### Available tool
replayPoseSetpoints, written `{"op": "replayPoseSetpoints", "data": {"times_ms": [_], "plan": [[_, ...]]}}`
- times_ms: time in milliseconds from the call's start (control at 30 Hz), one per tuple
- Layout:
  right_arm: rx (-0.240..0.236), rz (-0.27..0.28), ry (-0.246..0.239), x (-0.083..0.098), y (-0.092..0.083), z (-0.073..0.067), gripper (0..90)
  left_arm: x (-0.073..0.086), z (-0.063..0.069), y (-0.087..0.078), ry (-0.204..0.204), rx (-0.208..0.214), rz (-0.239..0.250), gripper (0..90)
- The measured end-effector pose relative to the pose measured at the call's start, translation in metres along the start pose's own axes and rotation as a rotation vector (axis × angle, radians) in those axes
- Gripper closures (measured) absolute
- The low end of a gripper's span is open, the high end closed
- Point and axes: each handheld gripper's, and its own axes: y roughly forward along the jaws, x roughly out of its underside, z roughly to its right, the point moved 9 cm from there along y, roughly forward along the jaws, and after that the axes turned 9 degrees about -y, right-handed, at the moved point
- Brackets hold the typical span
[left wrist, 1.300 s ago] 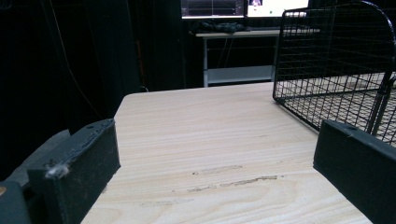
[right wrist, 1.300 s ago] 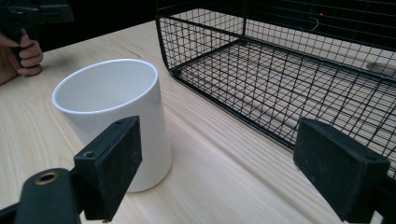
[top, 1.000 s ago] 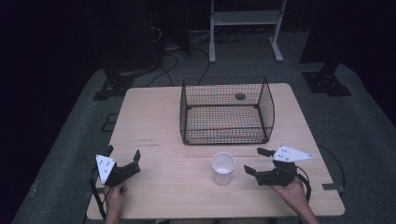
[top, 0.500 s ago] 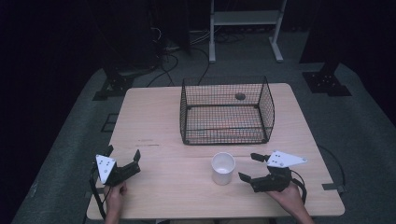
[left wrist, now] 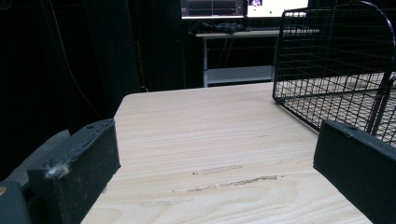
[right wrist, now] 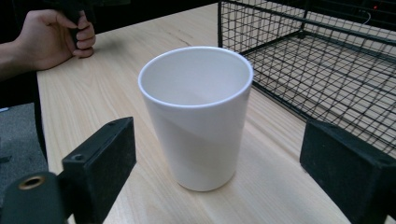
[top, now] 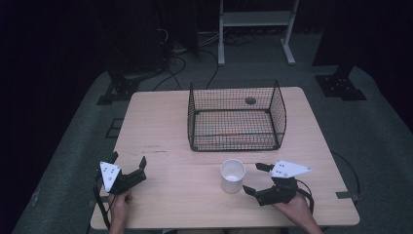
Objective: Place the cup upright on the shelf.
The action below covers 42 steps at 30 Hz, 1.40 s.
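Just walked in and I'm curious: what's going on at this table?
A person holds a pair of tongs in each hand. The right tongs have just been opening and are lined up on an upright white cup, which stands ahead of their jaws, not yet touched. The left tongs rest open near the table's left corner. A wire basket stands behind the cup.

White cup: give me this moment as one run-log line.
white cup: upright, empty, free | right hand-held gripper: open, jaws just opening, facing cup | left hand-held gripper: open, idle | wire basket: behind cup
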Motion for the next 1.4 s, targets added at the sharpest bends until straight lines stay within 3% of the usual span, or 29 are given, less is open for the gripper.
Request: {"op": "replayPoseSetpoints", "data": {"times_ms": [567, 1100, 1267, 1400], "plan": [[-0.019, -0.058, -0.015, -0.001, 0.027, -0.014, 2.7, 0.000, 0.000, 0.000, -0.002, 0.000, 0.000, 0.0], [-0.026, -0.066, -0.009, -0.013, 0.050, -0.013, 2.9, 0.000, 0.000, 0.000, -0.004, 0.001, 0.001, 0.0], [-0.031, -0.074, -0.022, -0.017, 0.055, -0.014, 5.6, 0.000, 0.000, 0.000, -0.004, 0.001, 0.001, 0.0], [-0.018, -0.081, -0.035, -0.017, 0.057, -0.013, 16.3, 0.000, 0.000, 0.000, -0.004, 0.003, 0.001, 0.0]]}}
